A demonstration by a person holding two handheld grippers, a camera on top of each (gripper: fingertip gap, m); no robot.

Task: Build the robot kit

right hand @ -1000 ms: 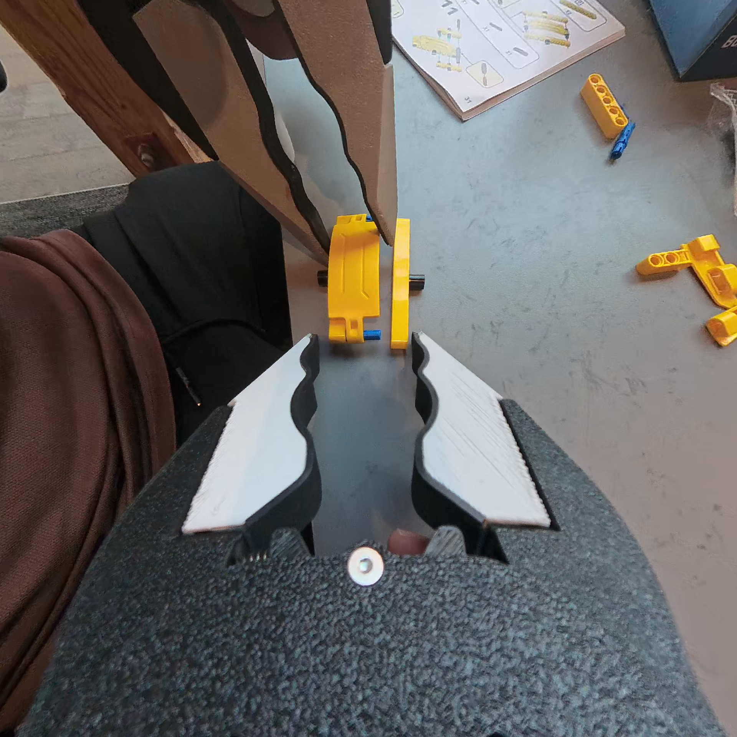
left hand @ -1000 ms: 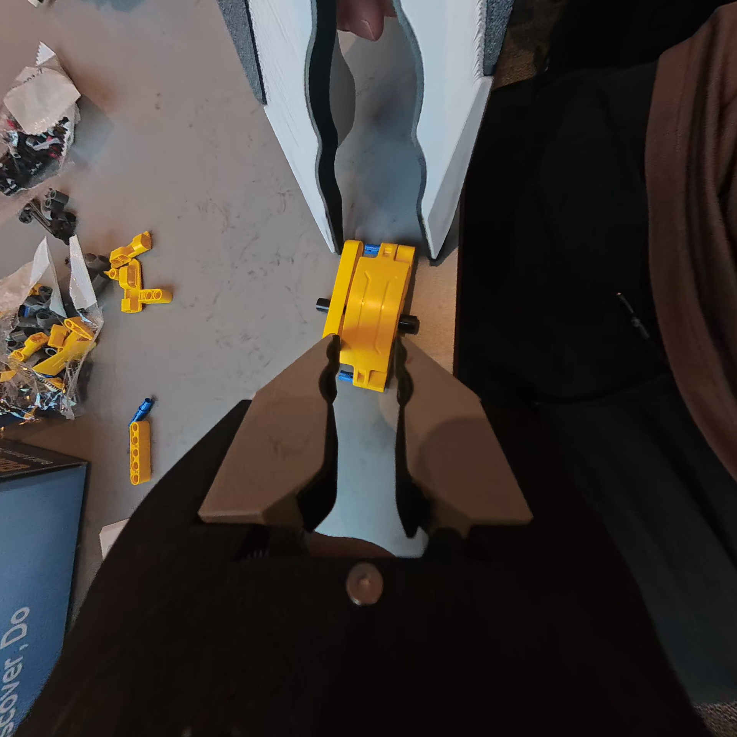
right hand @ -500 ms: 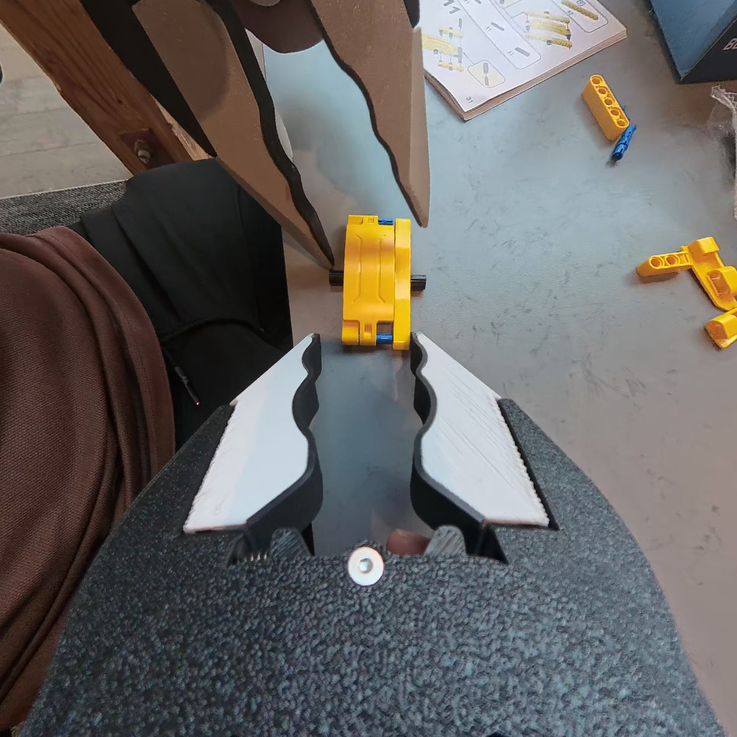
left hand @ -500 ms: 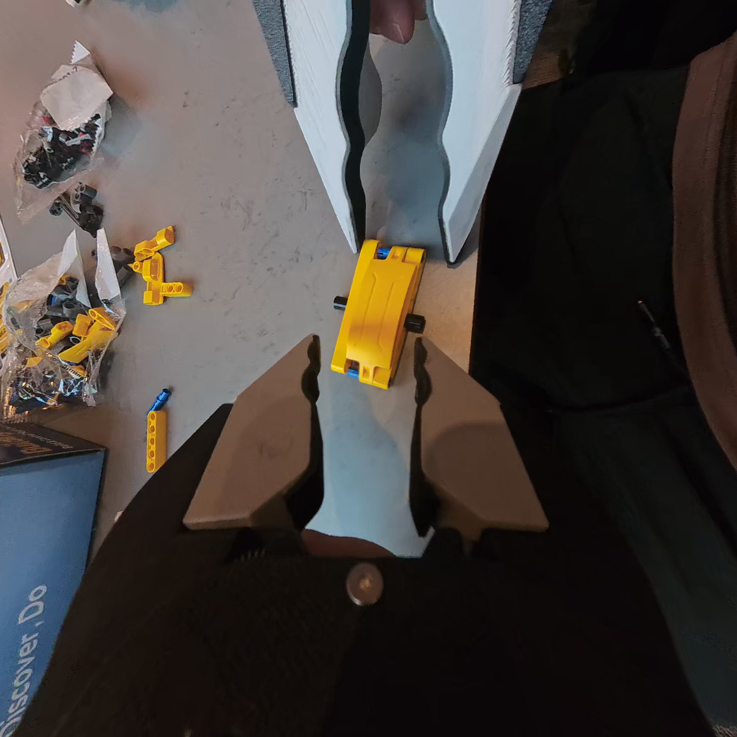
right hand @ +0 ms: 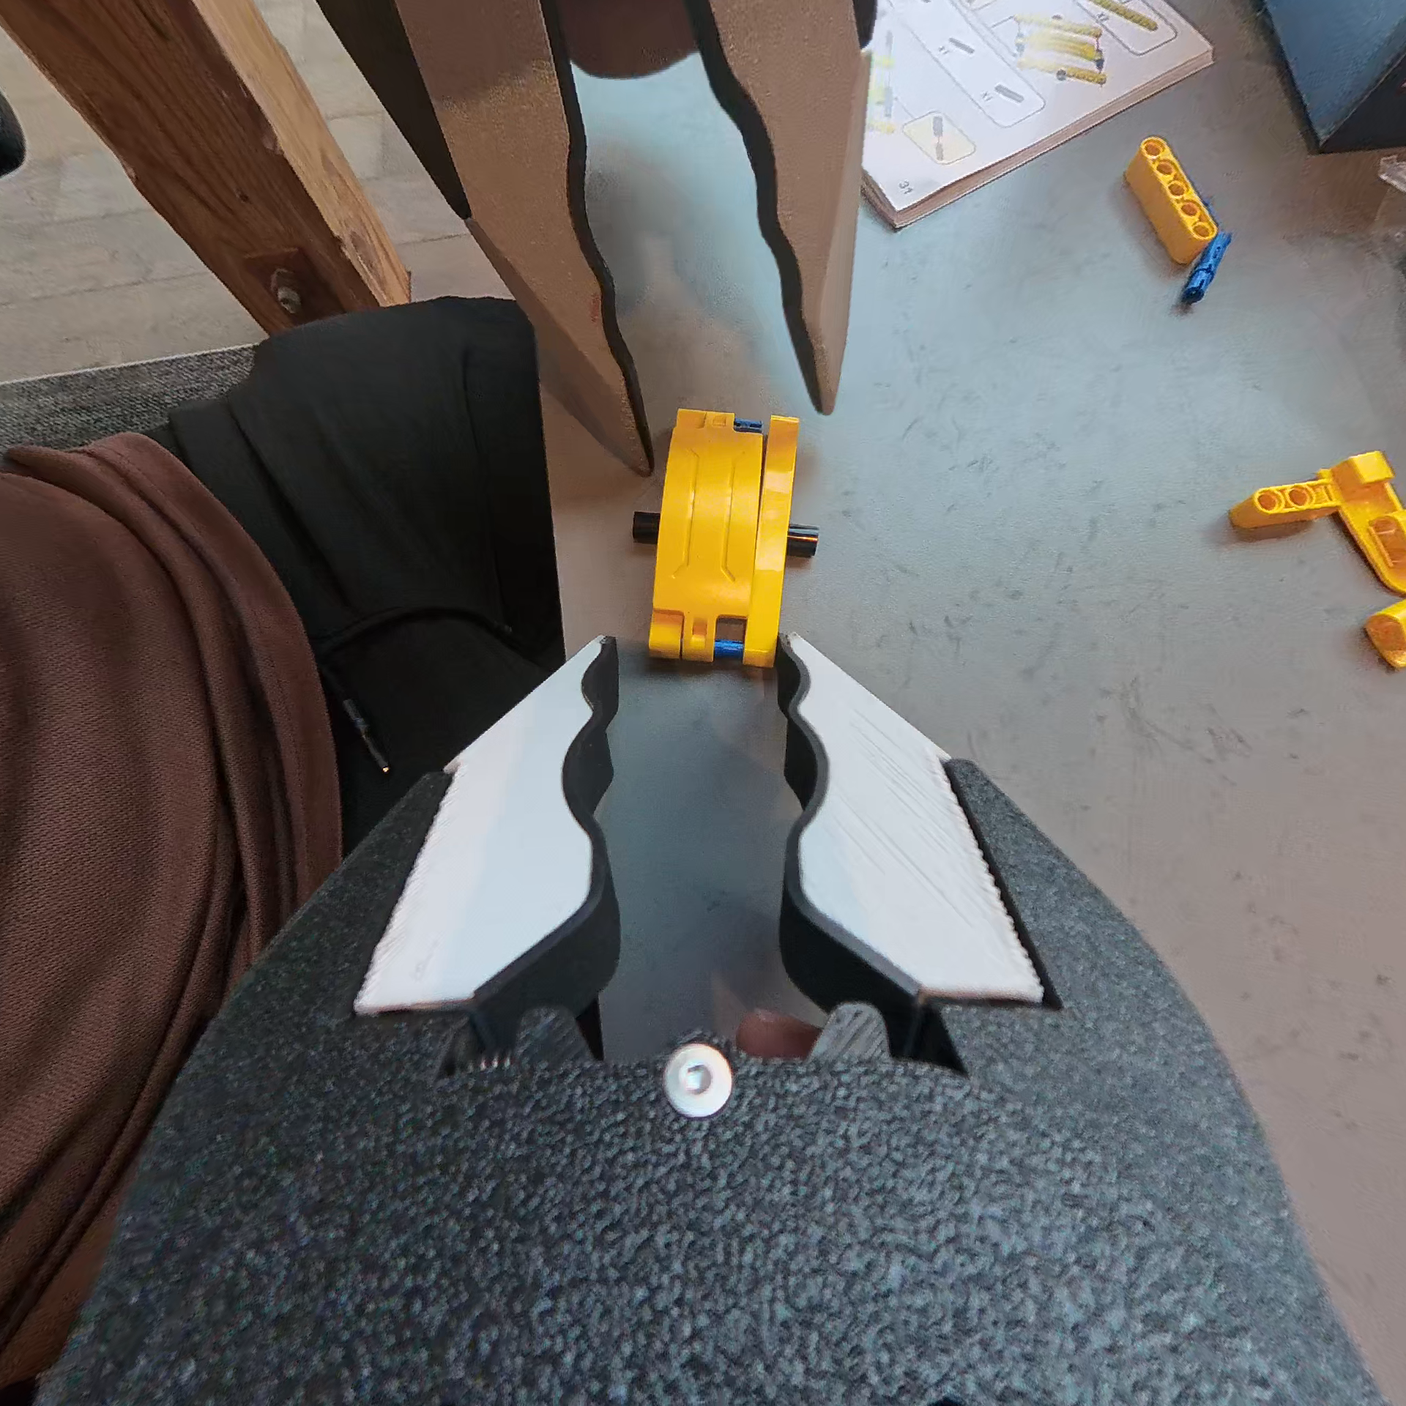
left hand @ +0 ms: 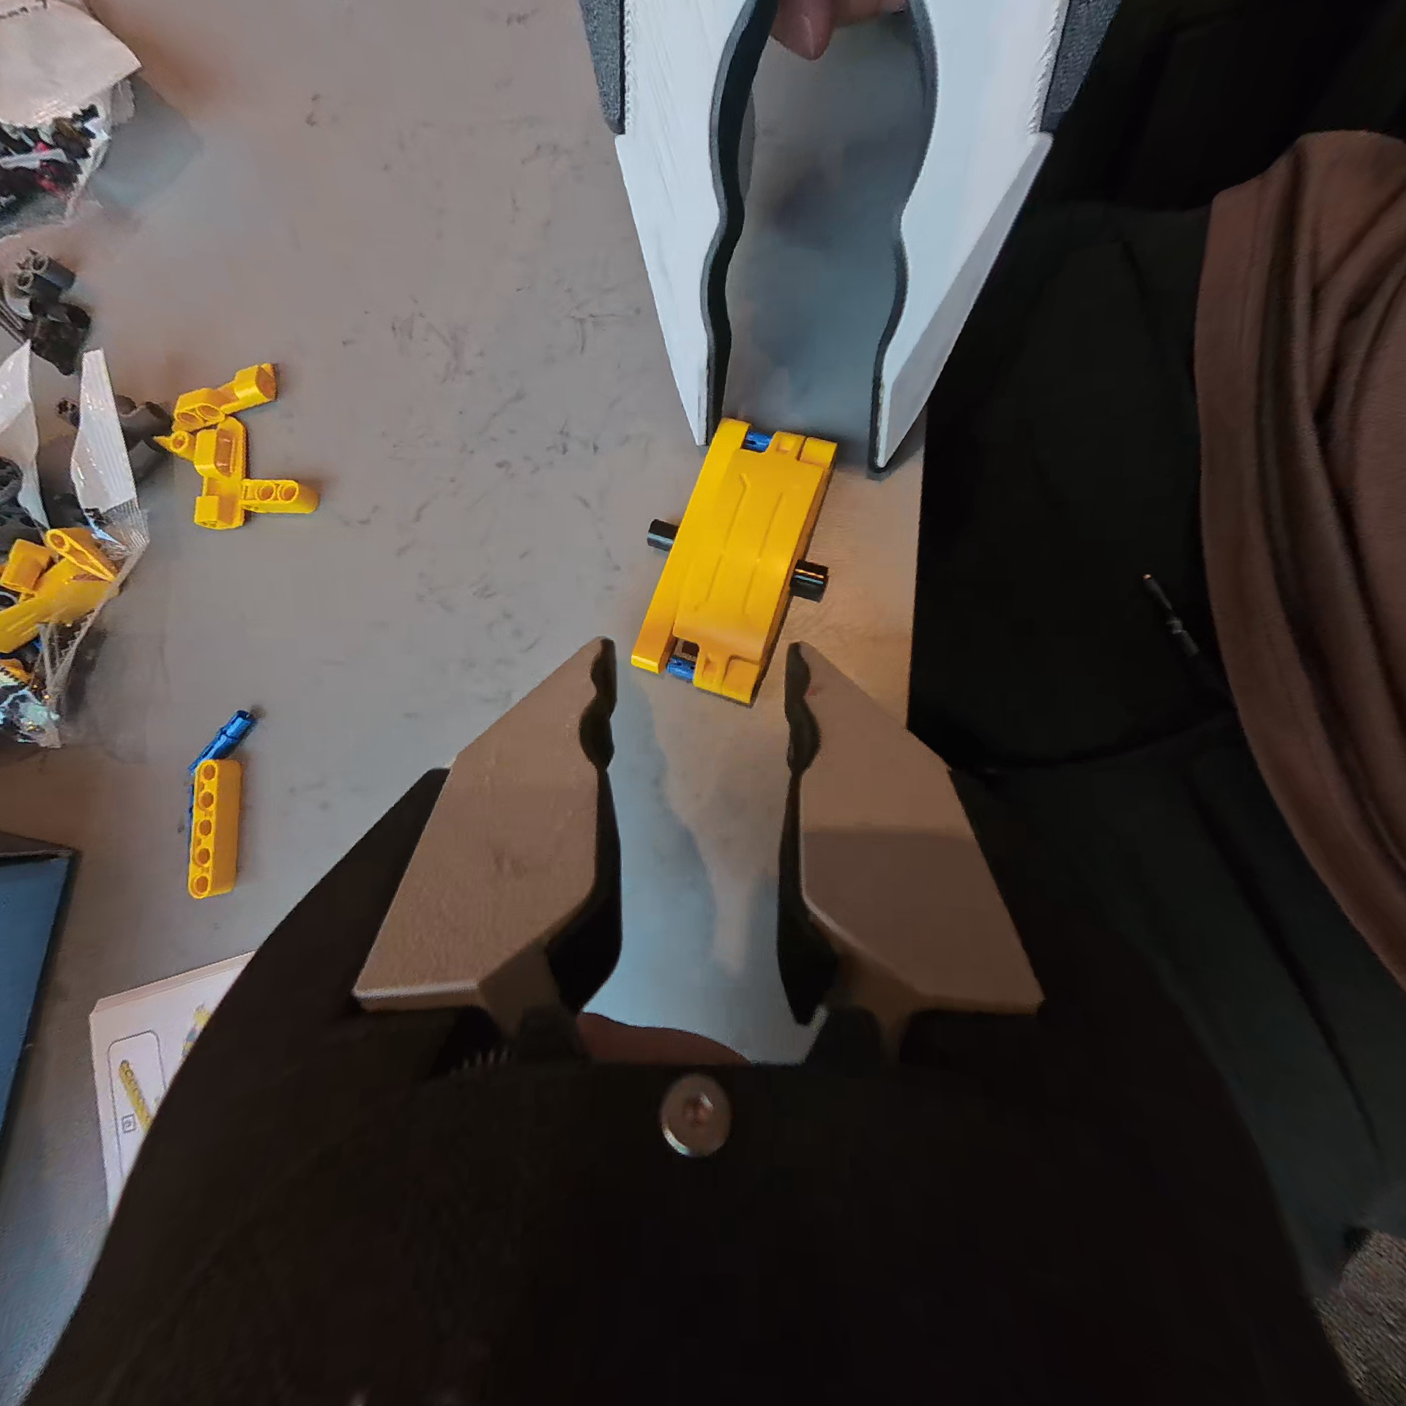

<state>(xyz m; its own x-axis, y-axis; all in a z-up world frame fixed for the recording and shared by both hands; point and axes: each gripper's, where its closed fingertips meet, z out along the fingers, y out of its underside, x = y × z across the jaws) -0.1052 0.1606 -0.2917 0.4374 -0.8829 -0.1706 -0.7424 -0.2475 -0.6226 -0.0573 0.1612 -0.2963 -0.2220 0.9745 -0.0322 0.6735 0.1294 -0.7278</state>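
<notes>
A yellow toy-brick assembly (left hand: 734, 559) of two curved panels joined by blue pins, with a black axle through it, lies on the grey table near its edge. My left gripper (left hand: 694, 656), with brown fingers, is open and empty, its tips just short of the assembly's near end. My right gripper (right hand: 696, 650), with white fingers, is open and empty, its tips at the other end of the assembly (right hand: 719, 536). The two grippers face each other. The right gripper shows at the top of the left wrist view (left hand: 795, 449), the left gripper at the top of the right wrist view (right hand: 730, 434).
Loose yellow bricks (left hand: 228, 456), a yellow beam (left hand: 213, 825) with a blue pin (left hand: 224, 734), parts bags (left hand: 53, 578), a blue box (left hand: 23, 951) and an instruction booklet (right hand: 1019, 84) lie on the table. A person's dark and brown clothing (left hand: 1141, 532) is past the table edge. Across from one pair of fingers to the other is roughly 6 centimetres.
My left gripper has opened, let go of the assembly and drawn back a little. The two yellow panels have closed together, and the assembly lies free on the table.
</notes>
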